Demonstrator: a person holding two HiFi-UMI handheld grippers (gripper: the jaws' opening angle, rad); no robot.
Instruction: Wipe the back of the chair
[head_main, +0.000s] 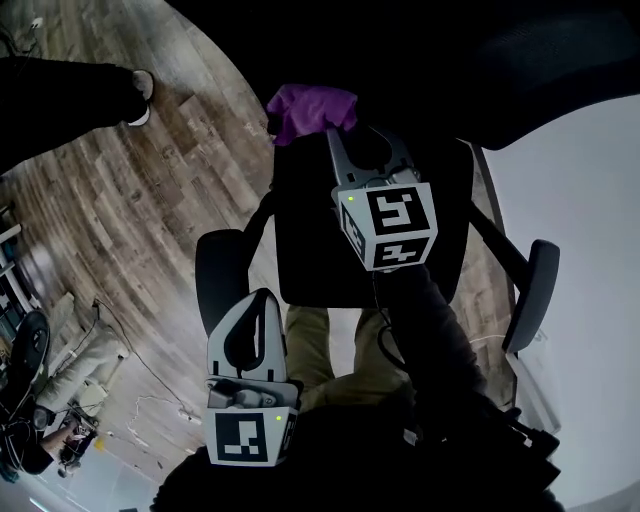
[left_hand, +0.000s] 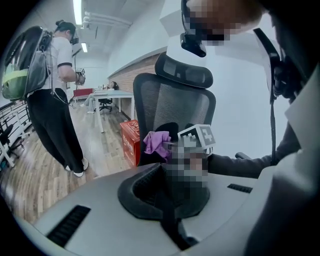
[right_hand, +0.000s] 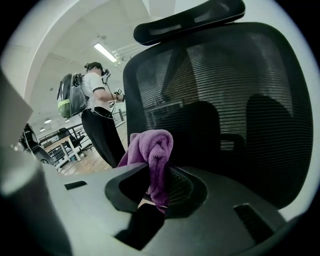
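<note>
**Q:** Right gripper view: what sits between the jaws?

**A:** A purple cloth (right_hand: 150, 150), pinched by the right gripper (right_hand: 160, 196) and bunched above its jaws. The chair's mesh back (right_hand: 240, 115) stands just beyond the jaw tips. Whether the two touch cannot be told.

**Q:** And the left gripper (left_hand: 166, 200)?

**A:** Its jaws are closed together on nothing. The chair back lies well ahead of them.
</note>
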